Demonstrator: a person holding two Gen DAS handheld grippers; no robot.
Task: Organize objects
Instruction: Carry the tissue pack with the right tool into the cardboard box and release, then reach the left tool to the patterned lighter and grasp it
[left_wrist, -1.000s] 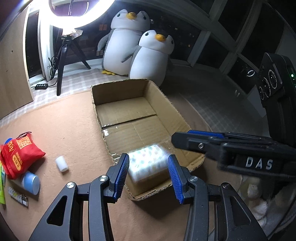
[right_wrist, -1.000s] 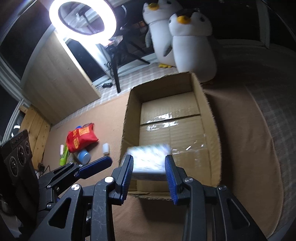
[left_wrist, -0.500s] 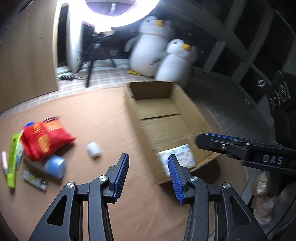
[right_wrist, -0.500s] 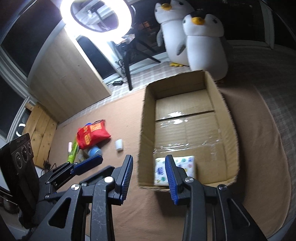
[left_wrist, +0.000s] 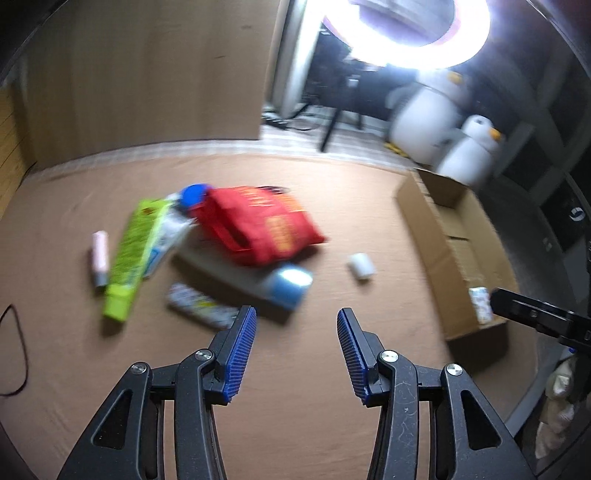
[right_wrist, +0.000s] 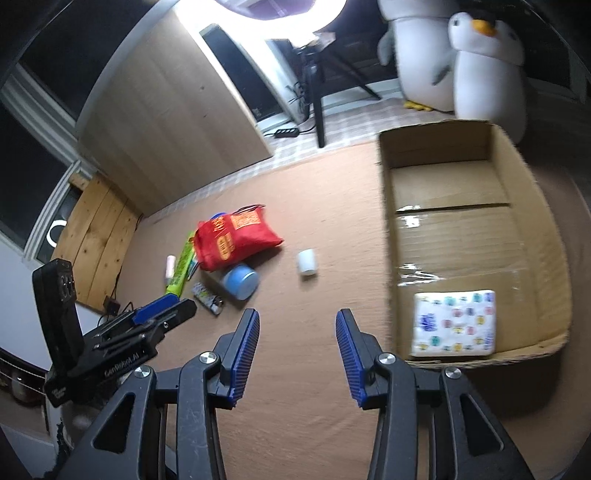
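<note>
One red bag (right_wrist: 234, 240), orange label unreadable

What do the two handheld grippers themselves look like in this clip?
Both the left gripper and right gripper are black linkage frames with silver pivot screws and ribbed blue pads. Seen side-on, the left gripper's body carries white lettering. No sleeves or hands show.

Bare brown surface (right_wrist: 295, 332) lies open between the cardboard box (right_wrist: 386, 236) and the clutter around the red bag (right_wrist: 232, 240). Only a small white cup (right_wrist: 307, 262) stands in that lane. The box's back half is free; a tissue pack (right_wrist: 454, 323) fills its near corner.
</note>
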